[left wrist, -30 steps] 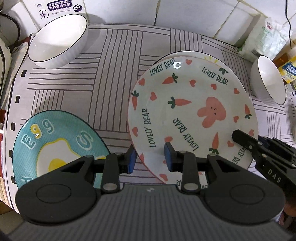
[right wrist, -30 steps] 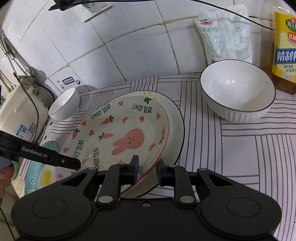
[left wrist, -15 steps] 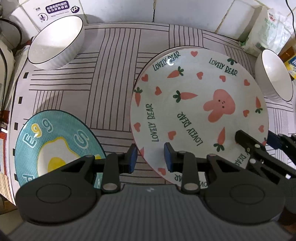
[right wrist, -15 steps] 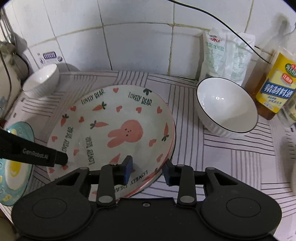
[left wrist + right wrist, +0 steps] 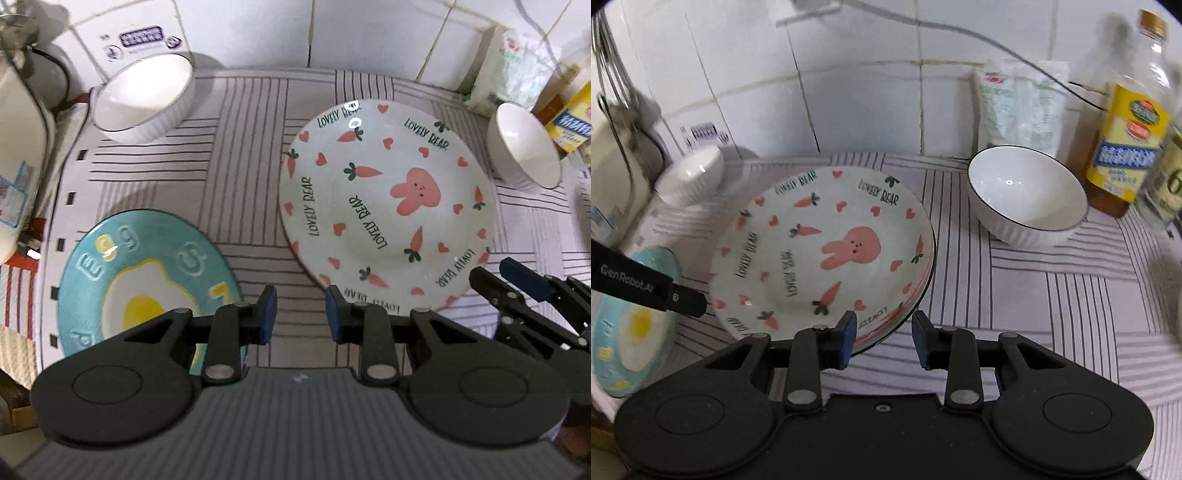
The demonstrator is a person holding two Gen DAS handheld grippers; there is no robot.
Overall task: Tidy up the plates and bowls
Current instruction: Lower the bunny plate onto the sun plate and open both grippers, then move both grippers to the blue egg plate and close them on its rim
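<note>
The rabbit-and-carrot "Lovely Bear" plate lies flat on top of another plate, whose rim peeks out on the right. A teal fried-egg plate lies to its left. One white bowl stands at the back left, another at the right. My left gripper is open and empty over the mat between the two plates. My right gripper is open and empty, just off the stack's near edge.
A striped mat covers the counter. A white appliance stands at the left. A plastic bag and bottles stand against the tiled wall at the right.
My right gripper let go of the rabbit plate, opened and drew back. The plate now lies flat on the stack. My left gripper rose and pulled back slightly.
</note>
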